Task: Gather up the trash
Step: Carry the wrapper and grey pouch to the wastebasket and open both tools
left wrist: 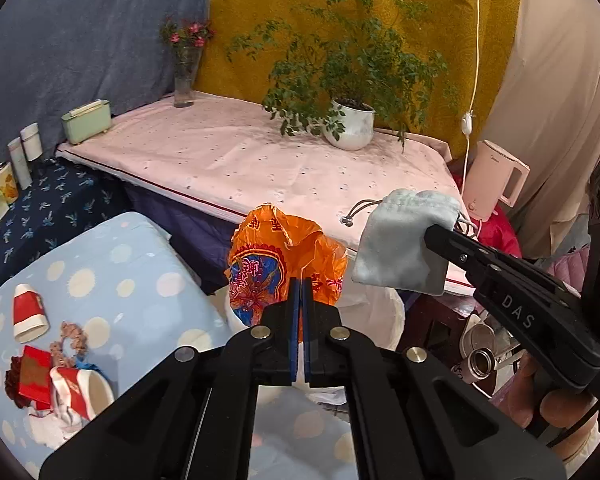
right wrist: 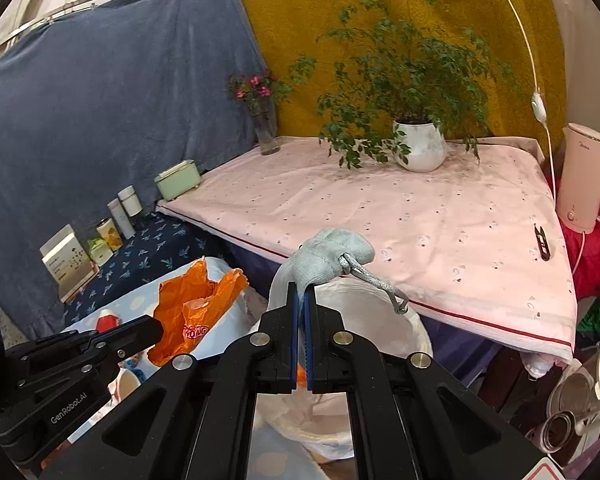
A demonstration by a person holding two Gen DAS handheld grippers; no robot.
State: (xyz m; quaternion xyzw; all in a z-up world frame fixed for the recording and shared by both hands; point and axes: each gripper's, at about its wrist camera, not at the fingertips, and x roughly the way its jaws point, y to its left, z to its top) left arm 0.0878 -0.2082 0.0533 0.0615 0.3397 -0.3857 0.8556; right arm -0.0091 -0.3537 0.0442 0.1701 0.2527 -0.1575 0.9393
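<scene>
Orange plastic bag (left wrist: 284, 256) clamped in left gripper (left wrist: 300, 296); grey drawstring pouch (right wrist: 324, 260) pinched in right gripper (right wrist: 302, 300). Both hang over the white-lined bin (right wrist: 380, 308), directly below and just ahead, right one nearer its centre. Cups (left wrist: 28, 312) on polka-dot bench left; pink bench (right wrist: 420, 216) beyond.

Wide bare stretch across the middle of the pink-covered counter (right wrist: 400, 216), passable. Blocked along the back by potted plant (right wrist: 420, 148) and glass vase (right wrist: 267, 136), at the left corner by green box (right wrist: 179, 179), at the right edge by kettle (right wrist: 590, 176) and hanging cord (right wrist: 540, 112).
</scene>
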